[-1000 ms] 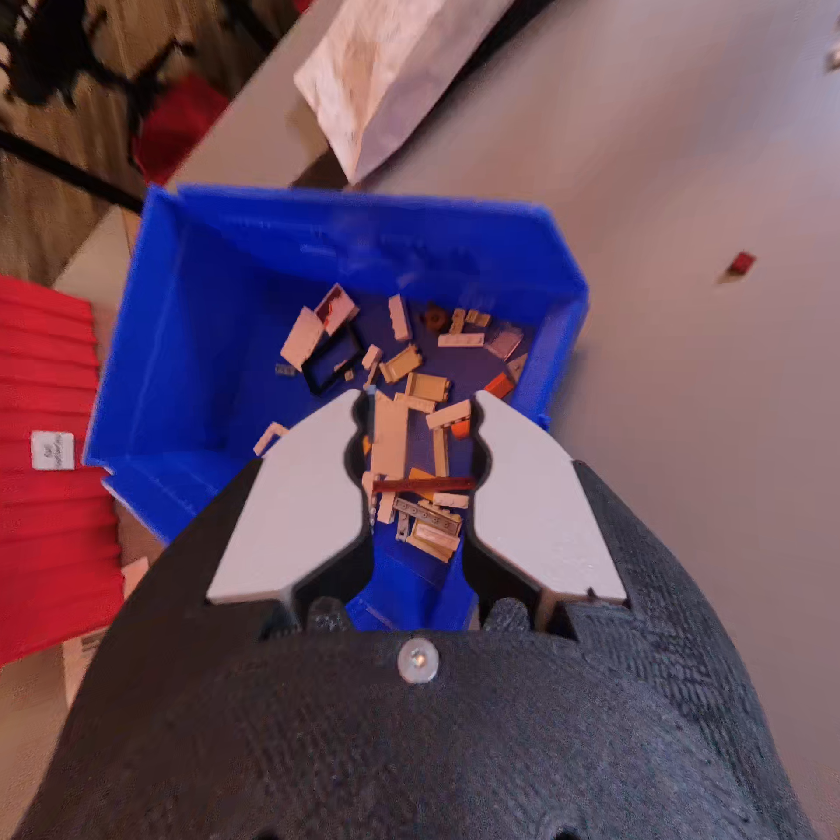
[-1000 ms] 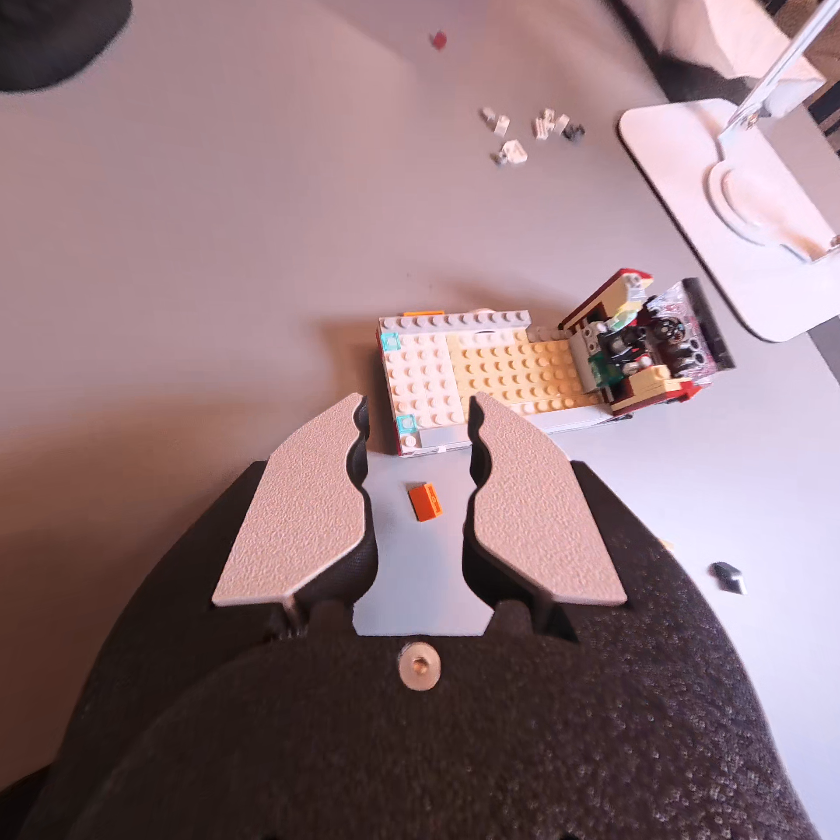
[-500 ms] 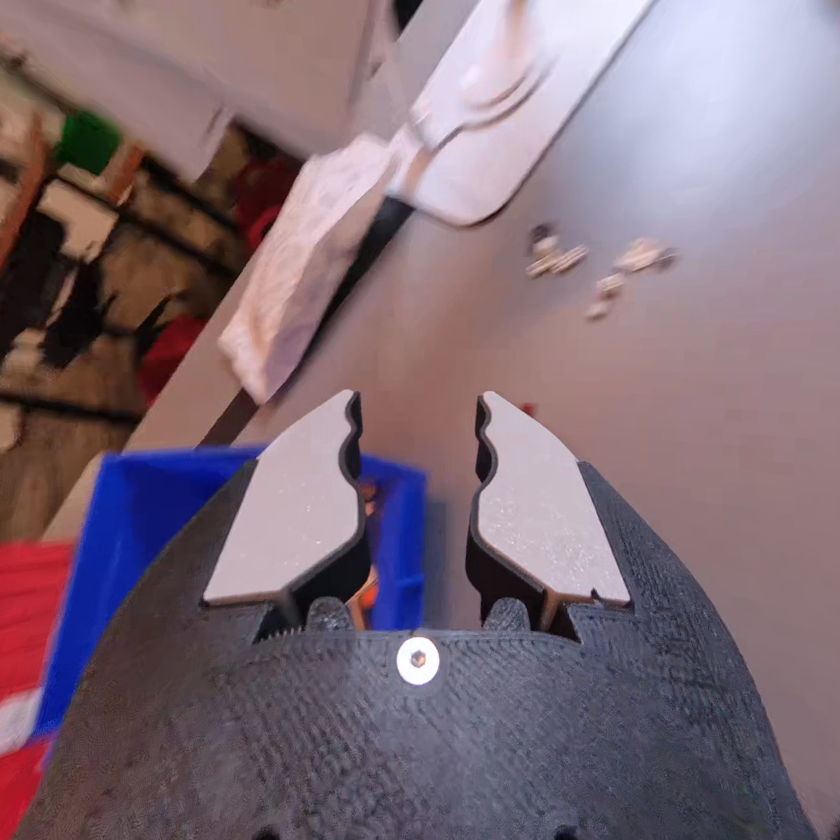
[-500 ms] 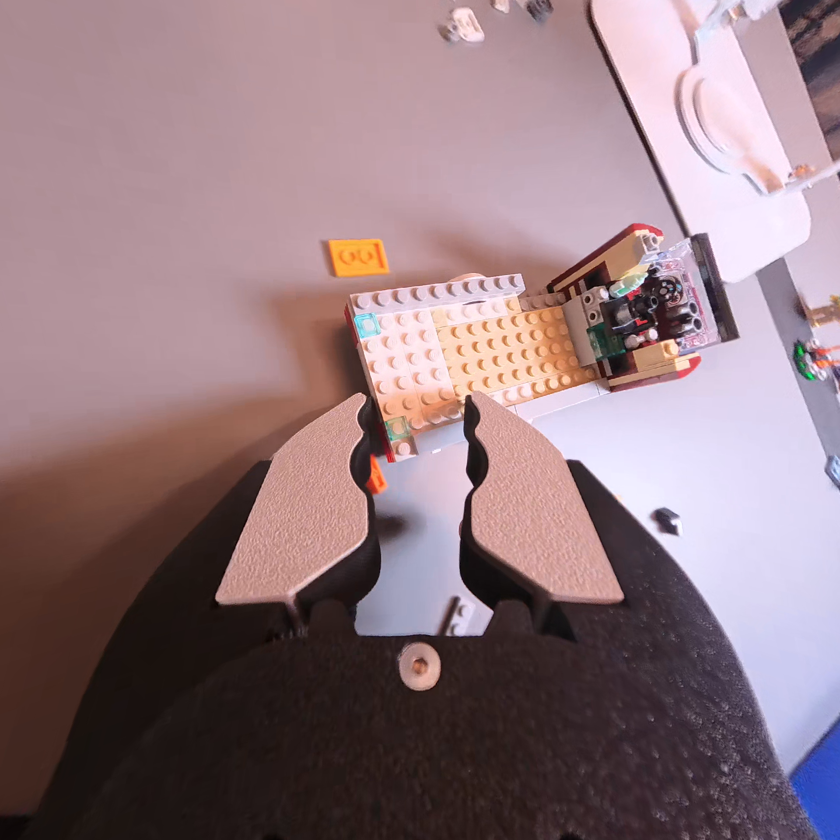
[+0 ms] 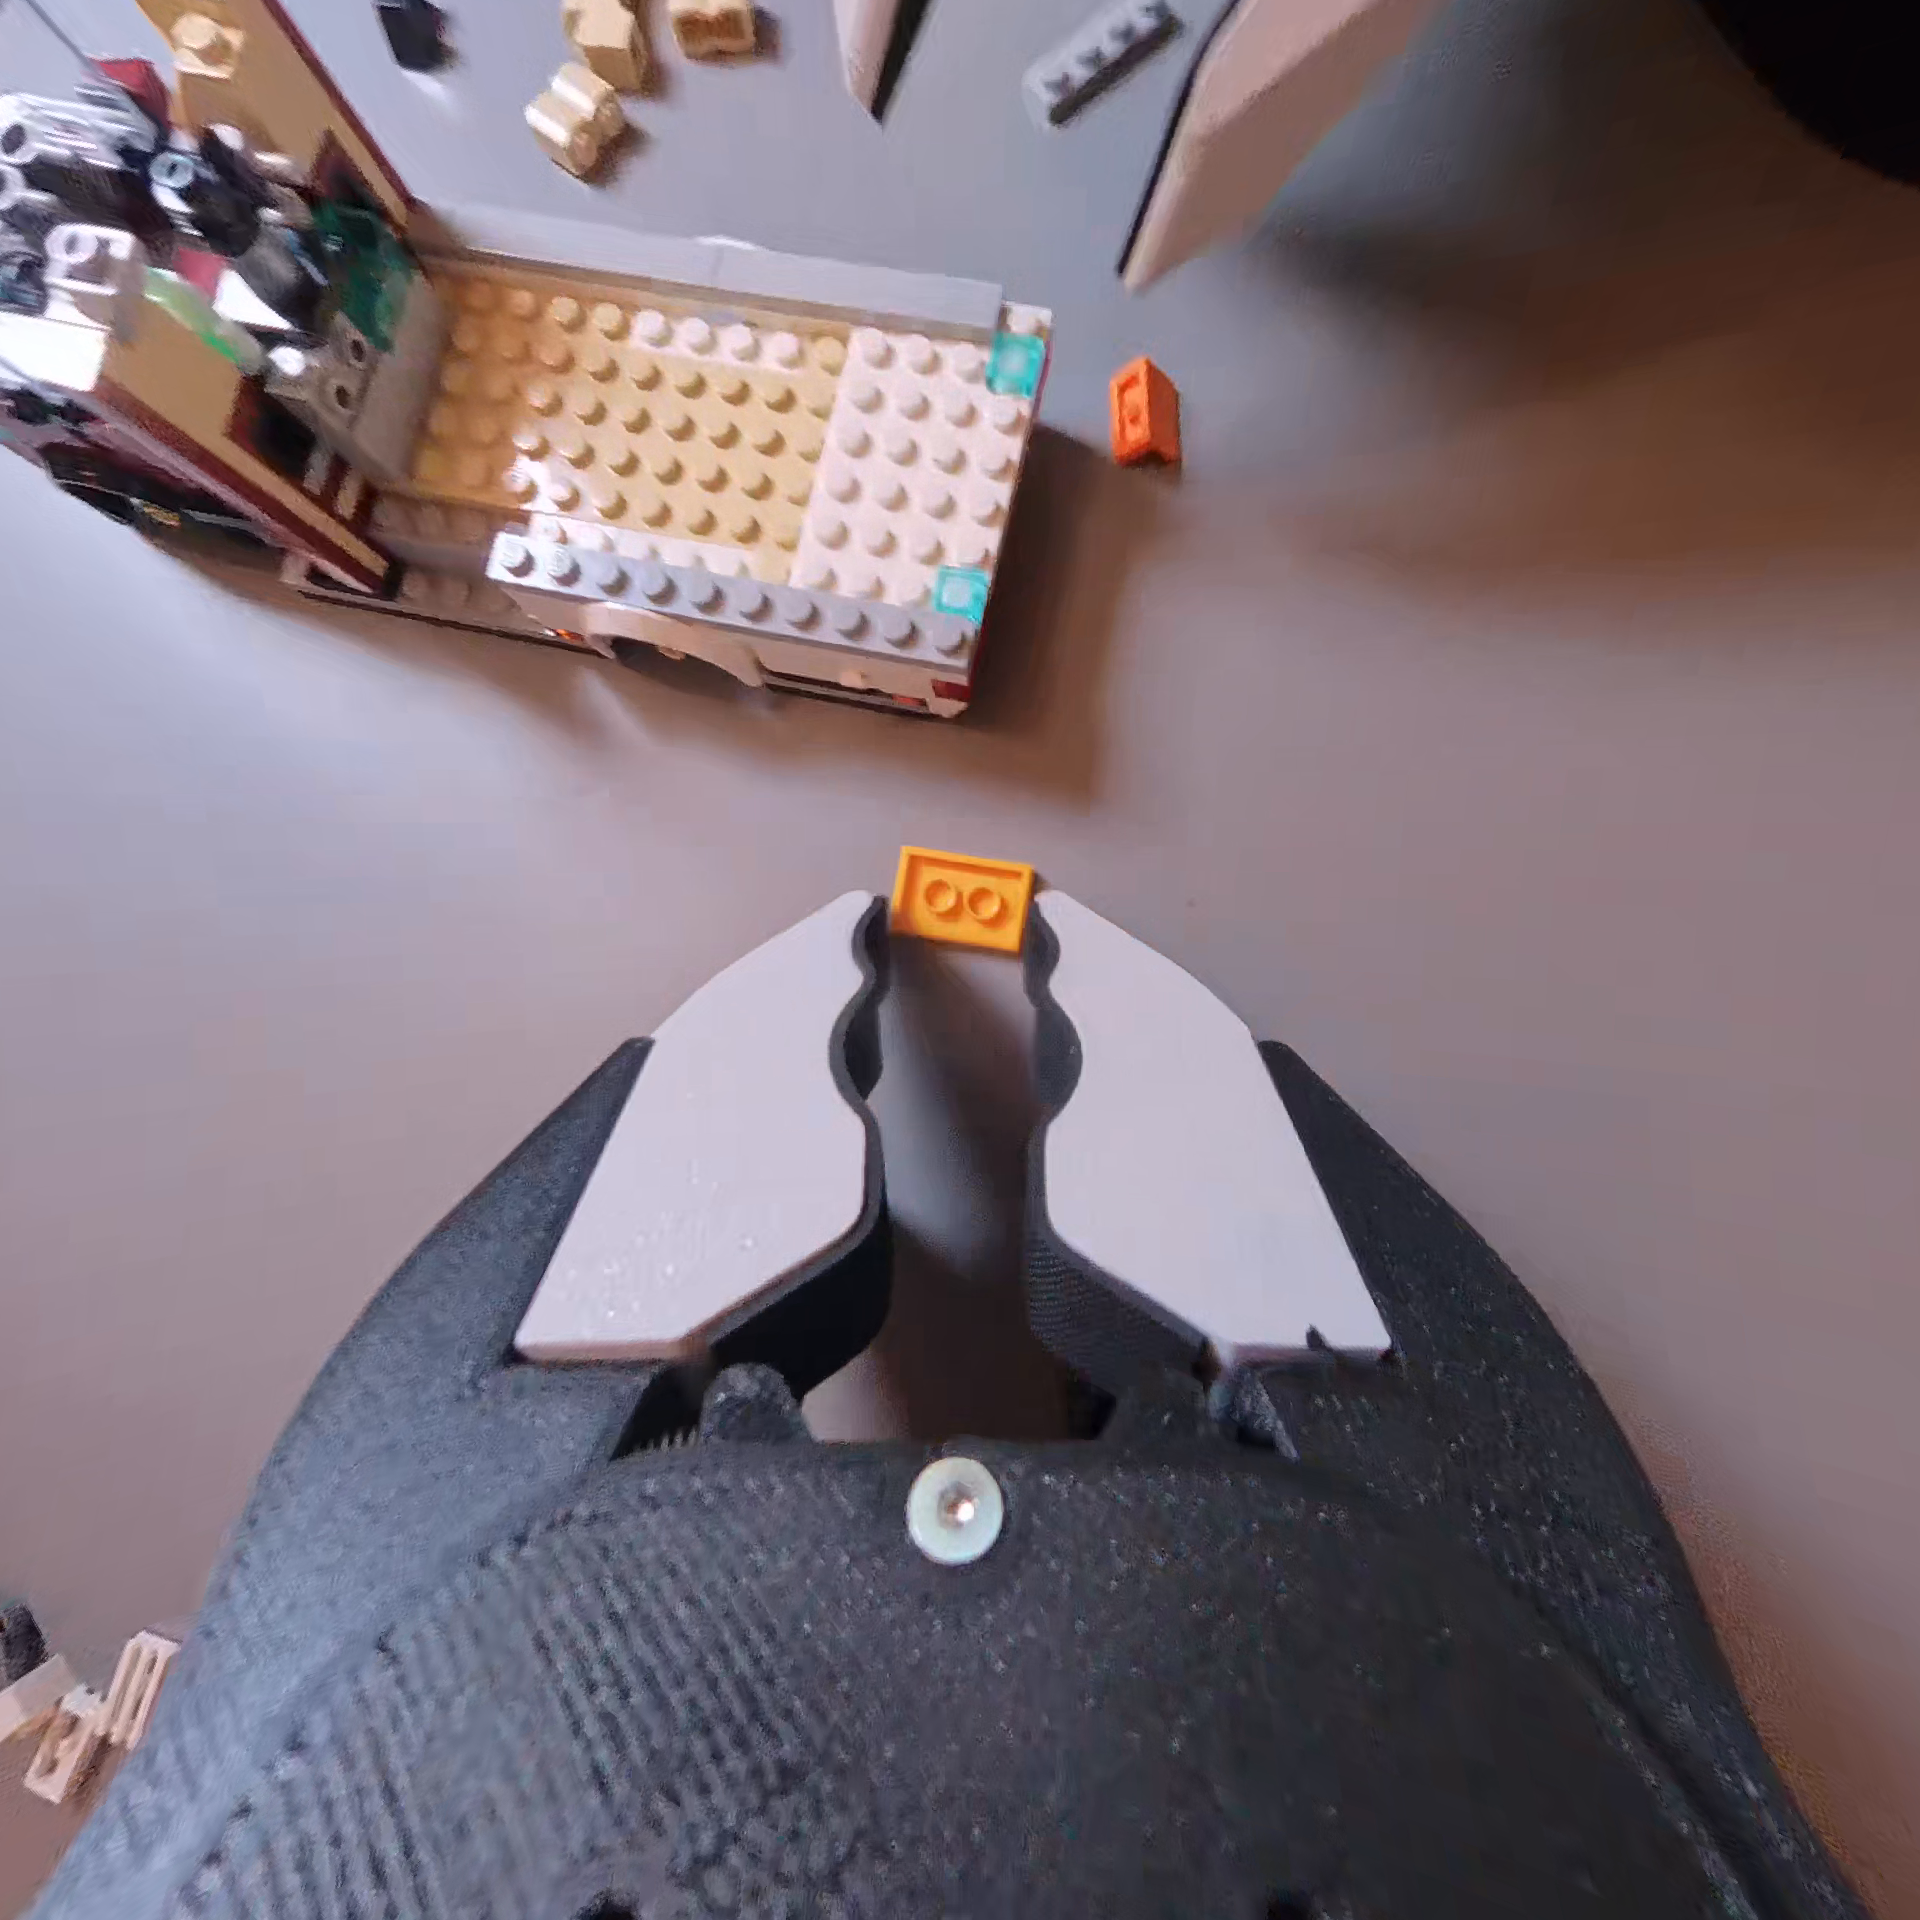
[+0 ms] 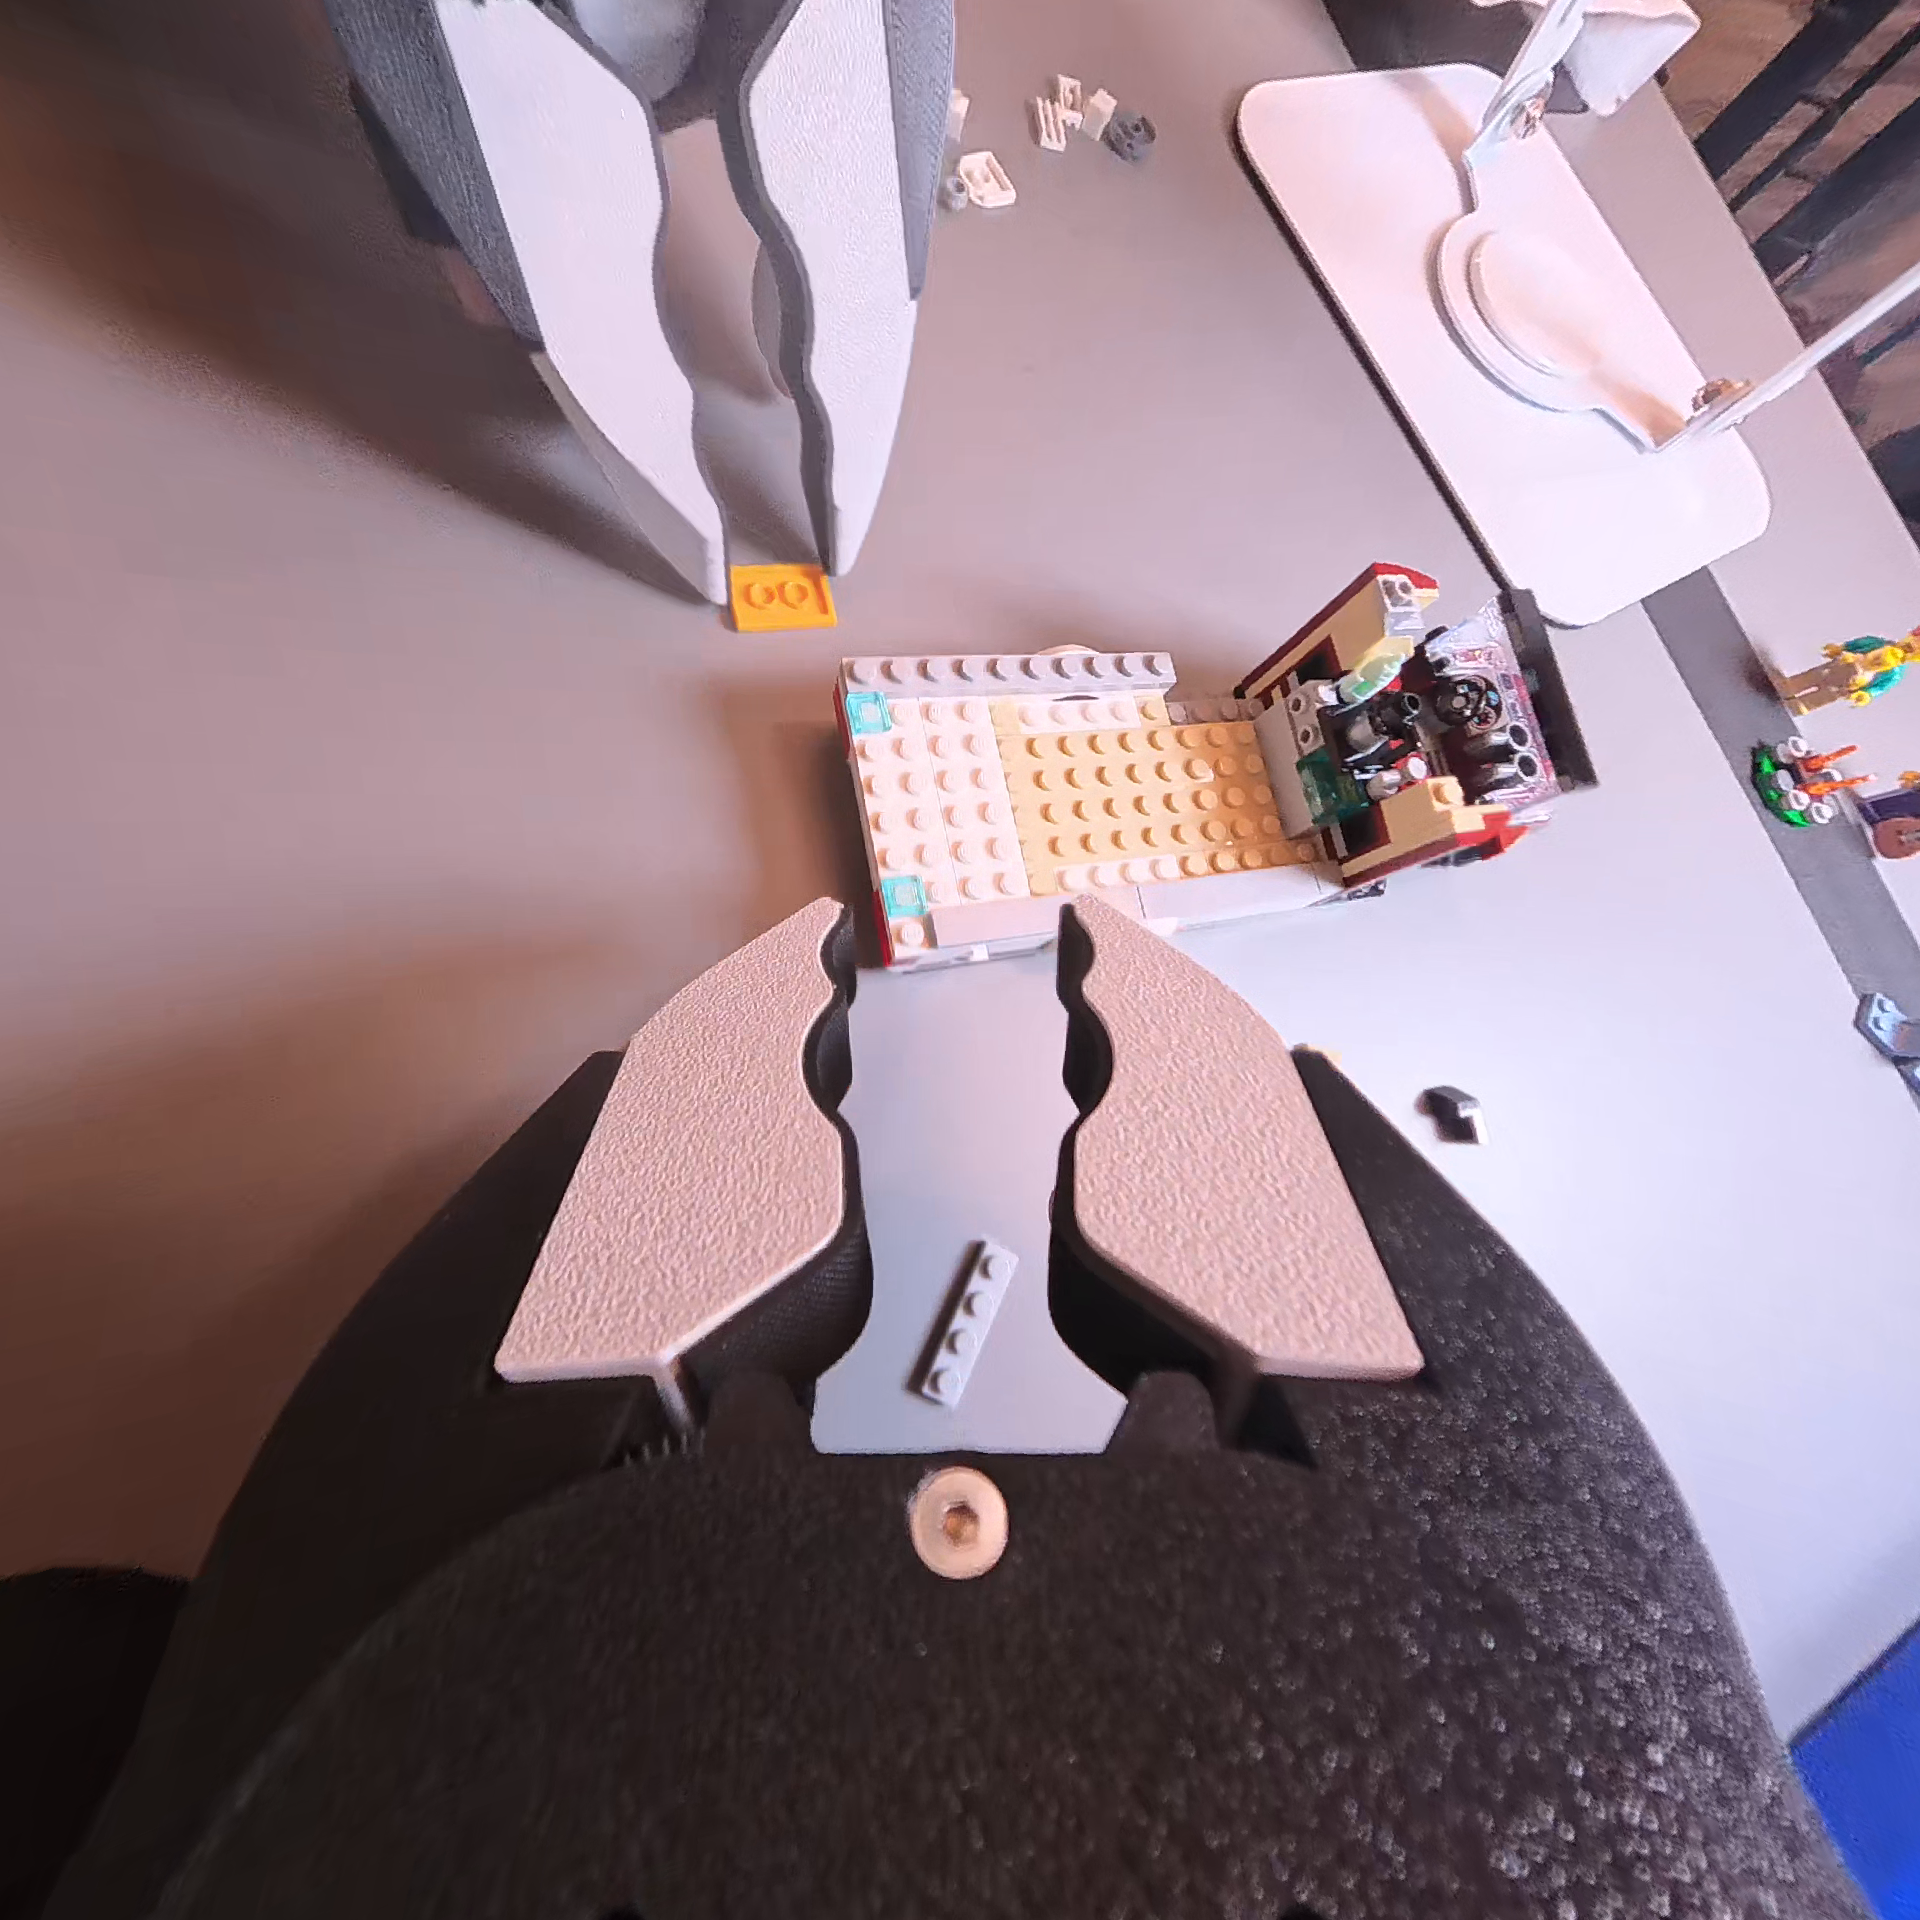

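Note:
In the left wrist view my left gripper (image 5: 961,914) is down at the grey table, its two fingertips pressed against the short ends of a flat orange plate (image 5: 964,914) that lies on the table. The right wrist view shows the same: the left gripper (image 6: 777,566) stands over the orange plate (image 6: 781,601). My right gripper (image 6: 956,925) is open and empty, hovering before the near corner of a brick vehicle model (image 6: 1060,790) with a white and tan studded deck. A thin grey plate (image 6: 966,1320) lies on the table below it.
A small orange brick (image 5: 1143,410) lies beside the model (image 5: 727,436). Loose pale pieces (image 6: 1081,114) lie at the back. A white stand base (image 6: 1455,312) sits at the back right. A black piece (image 6: 1455,1112), small figures (image 6: 1849,675) and a blue bin corner (image 6: 1860,1766) lie to the right. The grippers' ends are close to 10 centimeters from one another. The black piece (image 6: 1455,1112) sits 15 centimeters or so from the ends of my right fingers.
My left gripper swung from over the blue bin to the table, came down over the orange plate and narrowed its jaws onto it. My right gripper shifted a little before the model.

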The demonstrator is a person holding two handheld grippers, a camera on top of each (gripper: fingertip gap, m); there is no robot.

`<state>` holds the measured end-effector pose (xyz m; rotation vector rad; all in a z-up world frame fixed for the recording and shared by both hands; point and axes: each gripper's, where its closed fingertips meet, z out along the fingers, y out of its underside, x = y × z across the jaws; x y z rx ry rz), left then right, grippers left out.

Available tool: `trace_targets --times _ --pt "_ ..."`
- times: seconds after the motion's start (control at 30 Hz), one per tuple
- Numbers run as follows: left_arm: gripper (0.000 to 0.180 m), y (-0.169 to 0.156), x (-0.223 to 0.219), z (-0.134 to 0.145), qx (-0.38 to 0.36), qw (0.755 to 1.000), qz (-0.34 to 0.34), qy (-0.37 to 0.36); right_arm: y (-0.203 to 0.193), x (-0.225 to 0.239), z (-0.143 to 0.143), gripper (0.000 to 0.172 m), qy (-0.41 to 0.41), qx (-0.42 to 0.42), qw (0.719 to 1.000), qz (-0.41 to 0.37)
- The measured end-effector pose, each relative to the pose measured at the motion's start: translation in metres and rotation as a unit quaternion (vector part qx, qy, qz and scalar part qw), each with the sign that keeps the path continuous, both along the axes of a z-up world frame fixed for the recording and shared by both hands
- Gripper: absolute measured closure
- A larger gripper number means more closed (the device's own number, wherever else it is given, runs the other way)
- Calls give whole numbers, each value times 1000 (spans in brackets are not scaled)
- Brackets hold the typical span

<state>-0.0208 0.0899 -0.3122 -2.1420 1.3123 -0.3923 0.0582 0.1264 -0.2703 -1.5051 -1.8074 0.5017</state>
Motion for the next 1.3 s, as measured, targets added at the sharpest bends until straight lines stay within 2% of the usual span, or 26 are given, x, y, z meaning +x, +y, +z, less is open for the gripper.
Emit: trace_targets --times 0.1,0.13,0.17,0.2,0.27,0.33,0.4,0.47,0.53,0.57,0.6,0.63,0.77,0.9,0.97,1.03,1.13,1.3 --pt "156 -11 -5 0 -12 1000 -14 15 -5 9 -2 135 -4 -19 1000 15" --pt "161 -13 -16 1 -3 999 -4 32 -8 13 -6 135 -13 -30 999 24" --pt "180 -15 -28 9 21 999 5 36 -11 18 -12 135 -25 -40 998 32" --pt "180 -19 -44 24 39 998 29 25 -13 23 -17 135 -35 -47 998 36" --pt "180 -26 -94 63 79 991 111 11 -15 31 -27 135 -46 -61 996 37" --pt "180 -37 -164 98 125 969 213 24 -17 33 -33 136 -49 -78 995 39" --pt "180 -55 -230 116 142 942 302 49 -19 30 -33 139 -49 -87 994 45" --pt "180 -74 -262 120 132 929 343 40 -20 26 -35 142 -66 -84 993 53" --pt "180 -82 -248 109 109 940 323 5 -22 22 -37 142 -88 -67 992 64" --pt "174 -82 -231 99 99 949 299 -2 -22 19 -39 142 -97 -62 991 66" --pt "159 -81 -214 87 86 958 275 -6 -23 16 -40 146 -105 -63 990 66" --pt "153 -77 -195 76 73 965 251 -15 -25 13 -40 155 -114 -72 989 68" --pt "138 -53 -128 48 46 986 151 -47 -42 12 -38 162 -142 -111 978 103" --pt "128 -31 -96 23 8 997 76 -32 -73 -4 -3 162 -48 -157 976 145" --pt "126 -25 -91 10 -14 999 50 -4 -81 -6 0 162 -40 -151 976 150" --pt "130 -29 -87 -1 -46 999 19 20 -85 -7 -4 162 -44 -140 978 150" --pt "153 -31 -87 -1 -58 998 16 33 -87 -6 -9 162 -43 -144 978 145" --pt "156 -43 -99 -1 -47 996 20 71 -87 -9 -4 162 -21 -155 977 146"
